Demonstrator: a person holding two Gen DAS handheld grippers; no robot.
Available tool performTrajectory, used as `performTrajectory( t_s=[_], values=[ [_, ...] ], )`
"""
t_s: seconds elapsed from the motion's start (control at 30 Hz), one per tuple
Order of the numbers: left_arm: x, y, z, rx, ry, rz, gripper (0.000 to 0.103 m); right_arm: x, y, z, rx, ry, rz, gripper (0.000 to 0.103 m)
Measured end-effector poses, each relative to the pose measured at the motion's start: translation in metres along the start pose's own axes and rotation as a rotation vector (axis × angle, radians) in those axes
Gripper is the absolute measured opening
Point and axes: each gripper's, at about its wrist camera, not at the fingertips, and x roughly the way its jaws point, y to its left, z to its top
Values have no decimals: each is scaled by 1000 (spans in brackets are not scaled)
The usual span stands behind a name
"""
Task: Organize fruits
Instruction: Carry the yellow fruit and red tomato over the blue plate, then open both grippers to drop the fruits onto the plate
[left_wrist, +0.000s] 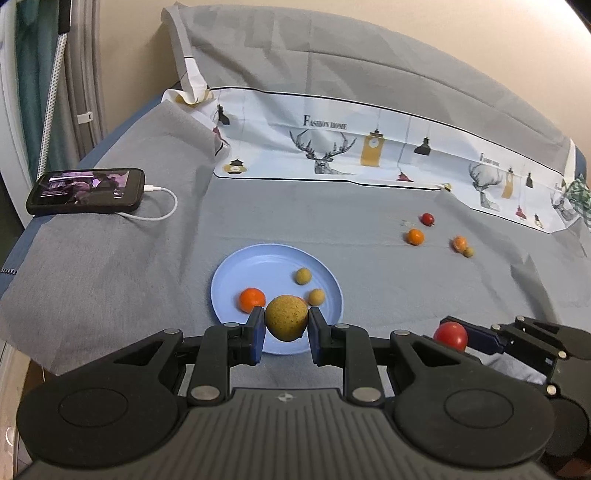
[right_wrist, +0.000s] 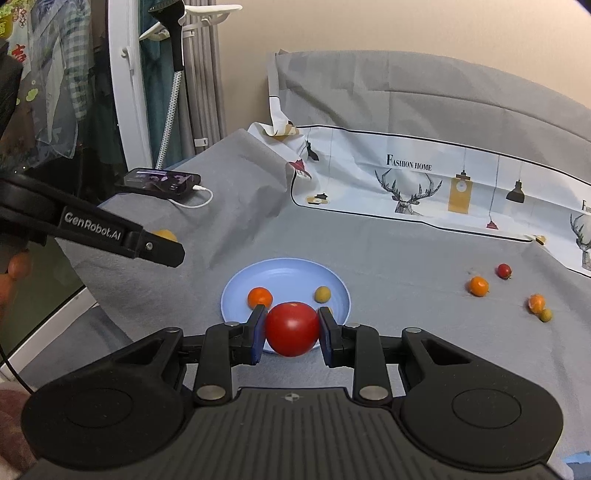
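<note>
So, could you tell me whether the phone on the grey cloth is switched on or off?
On. The phone has a lit screen showing a picture, and a white cable is plugged into its end.

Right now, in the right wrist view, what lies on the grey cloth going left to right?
Phone → blue plate → orange fruit → small red fruit → peeled orange → small green fruit.

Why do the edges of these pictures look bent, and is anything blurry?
Left wrist view: fisheye bending curves the printed cloth and darkens the corners; the yellow fruit between the jaws is sharp, the far small fruits soft. Right wrist view: same curving; the red tomato is crisp with a mild highlight, and lighting is even with faint shadows.
</note>
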Motion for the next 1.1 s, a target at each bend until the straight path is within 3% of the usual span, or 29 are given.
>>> performTrajectory(
  t_s=[0.53, 0.8, 1.1],
  values=[
    [95, 20, 40, -4, 81, 49, 27, 97, -6, 19, 12, 111, 37, 30],
    [146, 35, 46, -23, 137, 77, 27, 140, -7, 22, -6, 157, 42, 31],
    [191, 42, 44, 30, 197, 124, 27, 172, -9, 19, -33, 195, 45, 31]
  ],
)
